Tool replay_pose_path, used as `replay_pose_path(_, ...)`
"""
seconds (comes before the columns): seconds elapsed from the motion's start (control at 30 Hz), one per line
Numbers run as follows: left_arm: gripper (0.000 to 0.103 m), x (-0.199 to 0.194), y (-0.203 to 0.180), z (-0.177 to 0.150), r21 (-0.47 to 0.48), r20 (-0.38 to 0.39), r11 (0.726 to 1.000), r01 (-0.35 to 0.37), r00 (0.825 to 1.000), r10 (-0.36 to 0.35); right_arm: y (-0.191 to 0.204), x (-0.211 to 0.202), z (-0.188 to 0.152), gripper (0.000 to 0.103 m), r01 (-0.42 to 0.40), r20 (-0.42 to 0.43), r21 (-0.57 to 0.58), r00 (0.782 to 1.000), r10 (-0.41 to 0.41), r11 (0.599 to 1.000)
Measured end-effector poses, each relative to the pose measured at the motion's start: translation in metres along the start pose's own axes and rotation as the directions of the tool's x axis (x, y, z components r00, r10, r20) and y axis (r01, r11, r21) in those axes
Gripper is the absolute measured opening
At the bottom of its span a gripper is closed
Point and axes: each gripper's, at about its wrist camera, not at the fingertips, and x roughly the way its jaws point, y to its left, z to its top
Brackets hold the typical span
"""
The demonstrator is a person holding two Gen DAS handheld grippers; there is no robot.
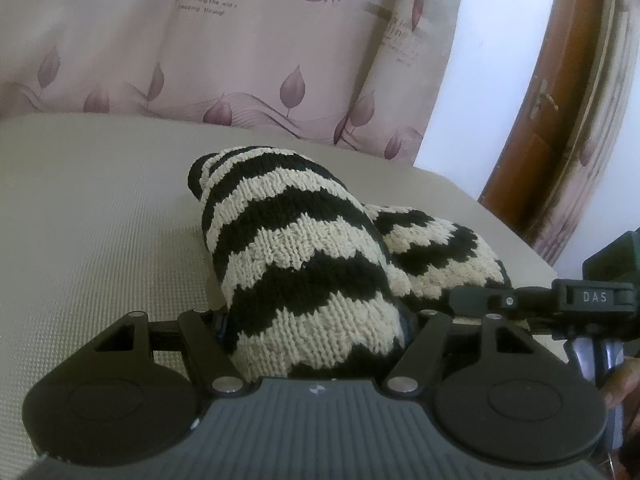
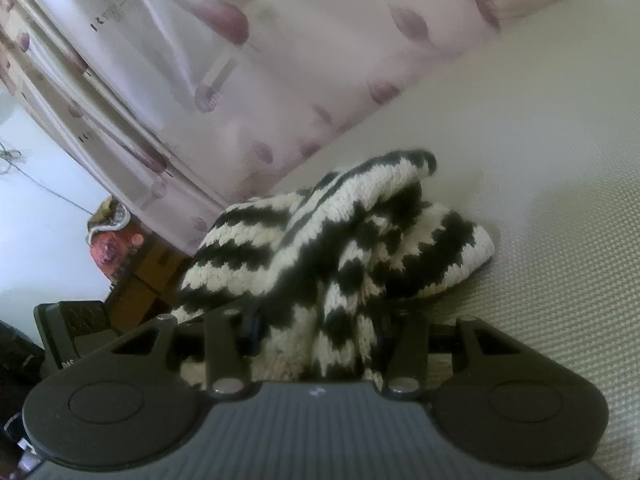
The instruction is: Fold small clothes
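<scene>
A black-and-cream striped knit (image 1: 296, 248) lies bunched on the bench (image 1: 92, 216), a pale, finely textured surface.

In the left wrist view, the left gripper (image 1: 316, 320) has a thick roll of the knit filling the gap between its fingers; the cloth bulges up and away toward 12 o'clock. The fingers themselves are hidden under the wool, so whether they squeeze it or only stand around it cannot be told. A second lobe of the knit lies at 2 o'clock, and the right gripper (image 1: 520, 304) reaches in from 3 o'clock, its tip touching that lobe's near edge. A hand (image 1: 624, 380) shows at the right edge behind it.

In the right wrist view, the right gripper (image 2: 320, 336) has a fold of the knit (image 2: 332, 248) pinched narrowly between its fingers, the cloth gathered and drawn tight there, so it looks grasped. The rest of the knit heaps toward 12 and 1 o'clock, resting on the bench (image 2: 560, 240). Part of the left gripper (image 2: 76, 328) sits at 9 o'clock.

A pink leaf-print curtain (image 1: 224, 60) hangs behind the bench, and a brown wooden door (image 1: 560, 120) stands at 2 o'clock in the left view.
</scene>
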Motion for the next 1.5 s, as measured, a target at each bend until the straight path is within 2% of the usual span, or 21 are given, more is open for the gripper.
replay_pose_path(0.2, 0.085, 0.002, 0.007, -0.009, -0.010, 0.023, 1.000, -0.017, 1.000, 0.018, -0.011, 0.003, -0.004, 0.048, 0.054, -0.018, -0.043, 0.998, -0.055, 0.998)
replay_pose_path(0.23, 0.091, 0.002, 0.007, -0.010, -0.004, 0.028, 1.000, -0.026, 0.999, 0.026, -0.011, 0.004, -0.005, 0.050, 0.069, -0.021, -0.064, 0.997, -0.071, 0.996)
replay_pose_path(0.3, 0.096, 0.000, 0.004, -0.012, 0.016, 0.054, 0.998, -0.063, 0.997, 0.062, -0.012, 0.005, -0.007, 0.055, 0.091, -0.022, -0.096, 0.995, -0.093, 0.991)
replay_pose_path(0.5, 0.099, -0.003, -0.005, -0.014, 0.062, 0.075, 0.992, -0.112, 0.991, 0.107, -0.010, 0.006, -0.015, 0.058, 0.115, 0.007, -0.157, 0.993, -0.115, 0.981)
replay_pose_path(0.7, 0.103, -0.009, -0.019, -0.014, 0.114, 0.112, 0.974, -0.197, 0.976, 0.184, 0.001, 0.006, -0.019, 0.066, 0.176, 0.059, -0.220, 0.984, -0.167, 0.959)
replay_pose_path(0.8, 0.103, -0.012, -0.029, -0.014, 0.155, 0.143, 0.954, -0.258, 0.961, 0.237, 0.010, 0.001, -0.024, 0.067, 0.215, 0.107, -0.247, 0.975, -0.194, 0.945)
replay_pose_path(0.9, 0.103, -0.015, -0.041, -0.015, 0.193, 0.172, 0.928, -0.319, 0.942, 0.288, 0.027, -0.006, -0.032, 0.068, 0.281, 0.175, -0.299, 0.956, -0.238, 0.912)
replay_pose_path(1.07, 0.103, -0.021, -0.051, -0.012, 0.193, 0.189, 0.905, -0.380, 0.919, 0.346, 0.053, -0.030, -0.051, 0.082, 0.336, 0.310, -0.338, 0.922, -0.233, 0.879)
replay_pose_path(1.17, 0.103, -0.027, -0.056, -0.010, 0.187, 0.219, 0.886, -0.424, 0.897, 0.383, 0.065, -0.042, -0.059, 0.090, 0.350, 0.358, -0.347, 0.907, -0.222, 0.870)
replay_pose_path(1.3, 0.103, -0.038, -0.067, -0.007, 0.184, 0.290, 0.855, -0.485, 0.858, 0.425, 0.077, -0.049, -0.070, 0.093, 0.358, 0.377, -0.360, 0.900, -0.217, 0.862)
replay_pose_path(1.4, 0.103, -0.045, -0.069, -0.001, 0.158, 0.295, 0.861, -0.484, 0.855, 0.427, 0.084, -0.050, -0.076, 0.093, 0.363, 0.383, -0.358, 0.897, -0.219, 0.860)
replay_pose_path(1.5, 0.103, -0.052, -0.071, 0.002, 0.114, 0.323, 0.858, -0.500, 0.836, 0.444, 0.088, -0.052, -0.078, 0.093, 0.345, 0.377, -0.362, 0.904, -0.203, 0.866)
